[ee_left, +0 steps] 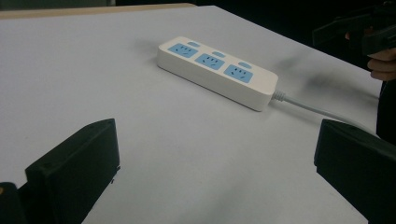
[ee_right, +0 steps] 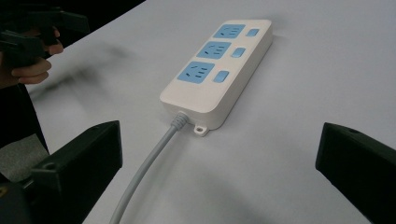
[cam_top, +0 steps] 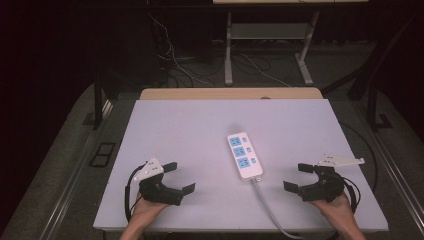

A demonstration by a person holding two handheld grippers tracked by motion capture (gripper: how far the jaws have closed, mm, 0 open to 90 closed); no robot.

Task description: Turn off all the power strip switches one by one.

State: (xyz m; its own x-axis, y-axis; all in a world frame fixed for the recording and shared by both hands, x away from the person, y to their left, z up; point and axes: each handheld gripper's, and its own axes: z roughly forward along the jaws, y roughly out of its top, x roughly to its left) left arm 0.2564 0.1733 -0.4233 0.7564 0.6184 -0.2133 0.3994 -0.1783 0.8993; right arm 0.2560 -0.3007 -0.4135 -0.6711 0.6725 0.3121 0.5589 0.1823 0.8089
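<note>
Only its grey cord (cam_top: 267, 207) trails beside the power strip (cam_top: 244, 155).

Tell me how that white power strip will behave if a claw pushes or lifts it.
The power strip looks like a rigid plastic block lying flat, so it should slide rather than roll or tip. Its smooth casing may slip between pads. The grey cord looks bendy and will probably trail and drag.
</note>
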